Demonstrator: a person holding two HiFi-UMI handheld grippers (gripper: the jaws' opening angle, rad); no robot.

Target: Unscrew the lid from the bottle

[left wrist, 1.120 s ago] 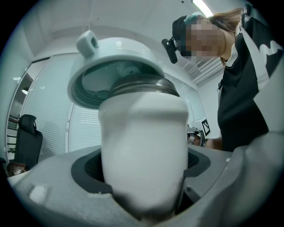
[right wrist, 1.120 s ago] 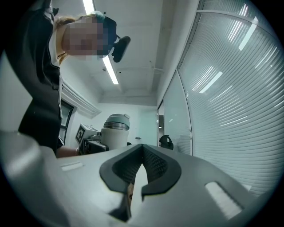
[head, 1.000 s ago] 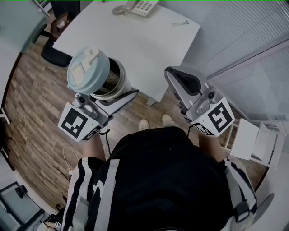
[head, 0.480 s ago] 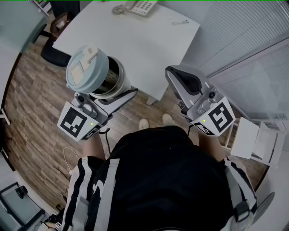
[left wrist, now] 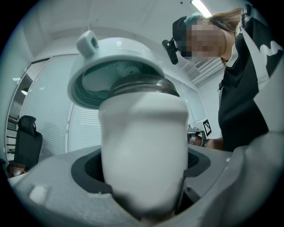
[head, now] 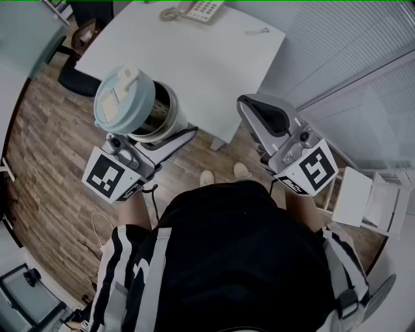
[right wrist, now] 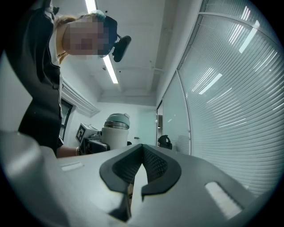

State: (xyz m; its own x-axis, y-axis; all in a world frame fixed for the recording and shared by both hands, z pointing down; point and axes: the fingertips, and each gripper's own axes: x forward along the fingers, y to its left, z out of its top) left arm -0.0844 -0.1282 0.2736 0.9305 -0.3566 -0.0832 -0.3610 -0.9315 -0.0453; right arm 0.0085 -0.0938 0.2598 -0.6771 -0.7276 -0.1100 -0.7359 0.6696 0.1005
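the bottle (left wrist: pixel 142 150) stands upright in the left gripper (head: pixel 172 139), its white body filling the gap between the two jaws, which press on it from either side low down; above the jaws the body narrows to a steel neck, and the pale blue-green lid (left wrist: pixel 116 66) sits on top of that neck, wider than it, with a small knob on its upper edge; from the left gripper view i cannot tell whether the lid is screwed tight or loose; the right gripper (head: pixel 255 111) is held well apart from the bottle, off to the person's right at about the same height, its jaws pressed together with nothing between them; in the right gripper view the bottle shows small beyond the closed jaws; below both grippers lie a white table (head: pixel 194 58) with a telephone (head: pixel 201 10) at its far edge, and a wooden floor (head: pixel 45 162).
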